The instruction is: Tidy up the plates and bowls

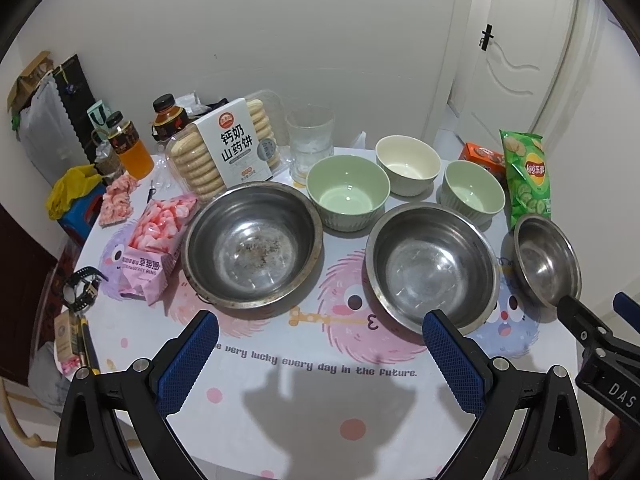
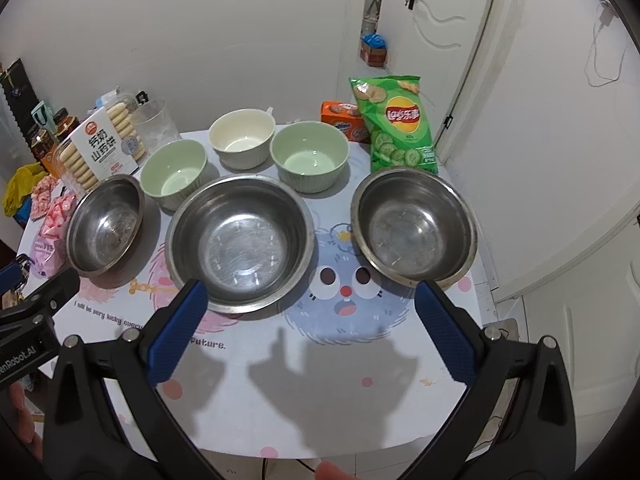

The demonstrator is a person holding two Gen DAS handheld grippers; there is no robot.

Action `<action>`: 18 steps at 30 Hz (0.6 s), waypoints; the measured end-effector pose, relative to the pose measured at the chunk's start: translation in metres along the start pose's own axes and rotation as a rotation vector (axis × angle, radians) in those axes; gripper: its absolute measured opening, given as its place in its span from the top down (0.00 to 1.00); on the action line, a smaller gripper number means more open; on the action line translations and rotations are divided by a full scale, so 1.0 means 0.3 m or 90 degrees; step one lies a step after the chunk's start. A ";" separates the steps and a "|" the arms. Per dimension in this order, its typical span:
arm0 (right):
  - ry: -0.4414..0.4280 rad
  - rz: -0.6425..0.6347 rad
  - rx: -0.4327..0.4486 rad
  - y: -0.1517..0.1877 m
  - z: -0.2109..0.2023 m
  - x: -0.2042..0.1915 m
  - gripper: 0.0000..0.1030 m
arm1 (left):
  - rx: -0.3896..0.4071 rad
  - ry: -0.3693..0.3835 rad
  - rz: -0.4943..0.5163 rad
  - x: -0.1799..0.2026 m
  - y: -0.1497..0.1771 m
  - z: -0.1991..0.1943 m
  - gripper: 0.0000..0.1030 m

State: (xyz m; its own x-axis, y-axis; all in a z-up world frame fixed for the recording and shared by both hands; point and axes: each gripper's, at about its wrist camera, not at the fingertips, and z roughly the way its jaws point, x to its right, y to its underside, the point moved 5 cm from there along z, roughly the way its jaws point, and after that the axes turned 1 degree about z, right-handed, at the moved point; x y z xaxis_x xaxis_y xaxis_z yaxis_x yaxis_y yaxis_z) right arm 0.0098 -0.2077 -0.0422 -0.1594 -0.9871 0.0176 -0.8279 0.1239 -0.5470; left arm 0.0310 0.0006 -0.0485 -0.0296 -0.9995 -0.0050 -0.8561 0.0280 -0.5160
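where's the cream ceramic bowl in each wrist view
Left wrist: cream ceramic bowl sits upper right of centre, behind the steel bowls.
Right wrist: the cream ceramic bowl sits upper centre-left.
Shared landmark: in both it is flanked by two green bowls, near the green chip bag.

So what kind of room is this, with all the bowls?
Probably a small room in someone's home, used for eating. A table with a cartoon monster cloth holds steel bowls and snacks like a green chip bag, and a white house door stands behind.
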 end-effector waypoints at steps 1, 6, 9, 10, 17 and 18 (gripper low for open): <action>-0.004 0.002 -0.002 -0.002 0.000 0.000 0.00 | -0.001 0.001 -0.003 -0.001 0.000 -0.001 0.00; -0.014 0.000 -0.003 0.001 -0.003 -0.006 0.00 | -0.004 0.007 -0.008 -0.008 0.000 -0.002 0.00; -0.015 -0.003 -0.004 -0.001 -0.004 -0.009 0.00 | -0.003 0.007 -0.007 -0.009 -0.001 -0.004 0.00; -0.016 -0.003 -0.005 -0.001 -0.004 -0.009 0.00 | -0.003 0.007 -0.007 -0.009 -0.001 -0.004 0.00; -0.018 -0.001 -0.008 -0.003 -0.003 -0.010 0.00 | -0.003 0.006 -0.007 -0.008 -0.002 -0.005 0.00; -0.018 -0.001 -0.009 -0.003 -0.003 -0.010 0.00 | -0.003 0.007 -0.008 -0.008 -0.002 -0.006 0.00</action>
State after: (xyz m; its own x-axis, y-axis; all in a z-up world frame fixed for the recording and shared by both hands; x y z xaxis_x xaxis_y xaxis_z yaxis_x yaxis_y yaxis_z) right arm 0.0105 -0.2048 -0.0410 -0.1428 -0.9897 -0.0060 -0.8354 0.1238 -0.5355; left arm 0.0307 0.0031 -0.0466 -0.0244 -0.9997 0.0102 -0.8589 0.0157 -0.5119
